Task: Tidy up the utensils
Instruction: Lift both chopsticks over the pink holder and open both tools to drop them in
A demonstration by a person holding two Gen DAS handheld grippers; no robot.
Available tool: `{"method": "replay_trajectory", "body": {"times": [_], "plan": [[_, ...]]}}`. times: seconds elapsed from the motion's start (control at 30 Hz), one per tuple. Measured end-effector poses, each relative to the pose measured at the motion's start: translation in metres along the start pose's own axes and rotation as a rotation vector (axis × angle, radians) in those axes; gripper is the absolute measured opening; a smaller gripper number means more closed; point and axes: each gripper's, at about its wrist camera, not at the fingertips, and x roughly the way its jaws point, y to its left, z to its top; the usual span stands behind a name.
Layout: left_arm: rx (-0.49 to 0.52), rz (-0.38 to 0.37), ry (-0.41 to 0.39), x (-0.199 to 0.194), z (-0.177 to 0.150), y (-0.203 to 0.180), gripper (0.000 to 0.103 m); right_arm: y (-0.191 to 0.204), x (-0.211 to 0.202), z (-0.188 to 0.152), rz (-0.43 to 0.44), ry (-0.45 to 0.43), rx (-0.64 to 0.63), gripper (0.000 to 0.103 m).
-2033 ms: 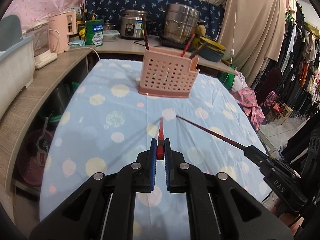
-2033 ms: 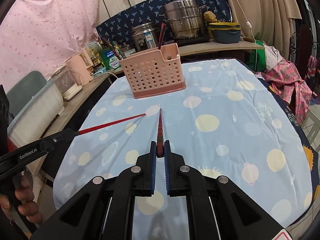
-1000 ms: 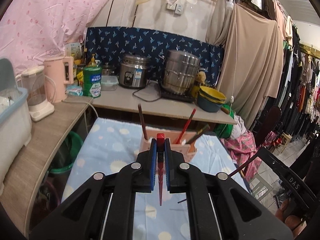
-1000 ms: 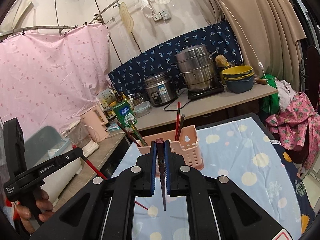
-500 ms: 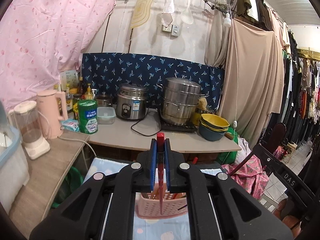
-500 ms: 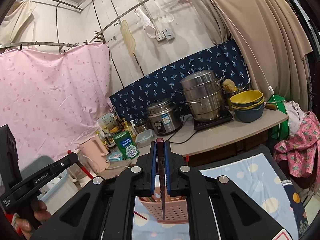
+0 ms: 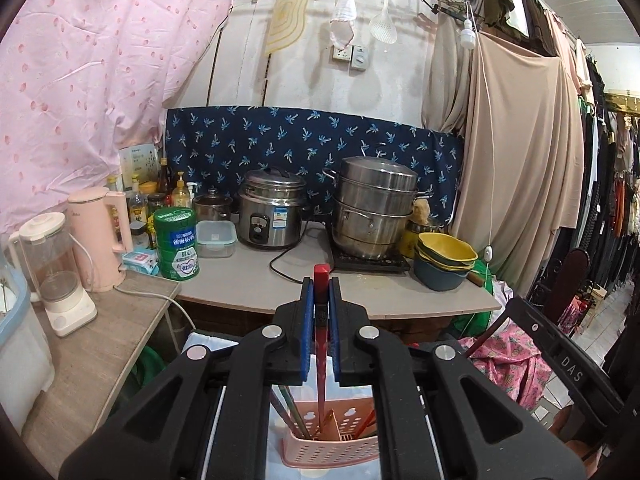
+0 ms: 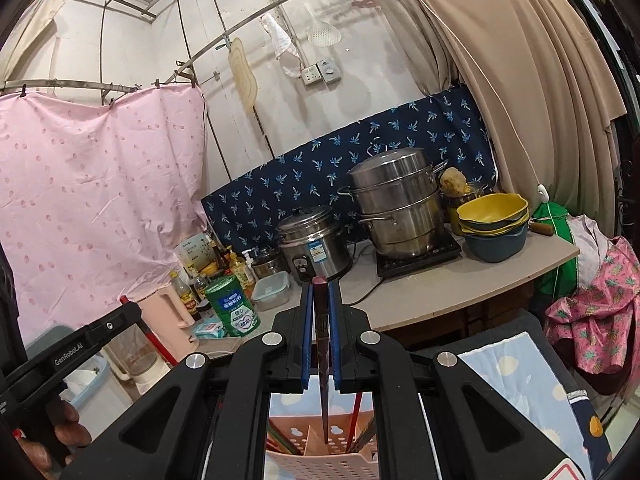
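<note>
Two chopsticks, one per gripper, each hanging tip-down. Left gripper (image 7: pixel 320 320) is clamped on a red chopstick (image 7: pixel 321 344); its tip sits at 6 o'clock, over the pink perforated holder (image 7: pixel 332 450), just beside the divider. Right gripper (image 8: pixel 320 320) is clamped on a dark maroon chopstick (image 8: pixel 323 368), tip likewise over the holder's compartments. Other chopsticks already stand in the holder. Rice cooker (image 7: pixel 270 216) and steamer pot (image 7: pixel 374 208) stand at 12 o'clock on the counter, well apart.

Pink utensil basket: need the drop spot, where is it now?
In both wrist views, the basket sits bottom centre, directly under each gripped chopstick.
</note>
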Motion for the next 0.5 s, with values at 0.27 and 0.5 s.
{"method": "replay_trajectory", "body": {"times": [0.27, 0.5], "plan": [[0.001, 0.011, 0.061, 0.026, -0.020, 0.003, 0.007, -0.006, 0.031, -0.026, -0.020, 0.082, -0.007, 0.007], [0.001, 0.019, 0.091, 0.040, -0.030, 0.005, 0.007, -0.007, 0.047, -0.040, -0.028, 0.120, -0.016, 0.007]]}}
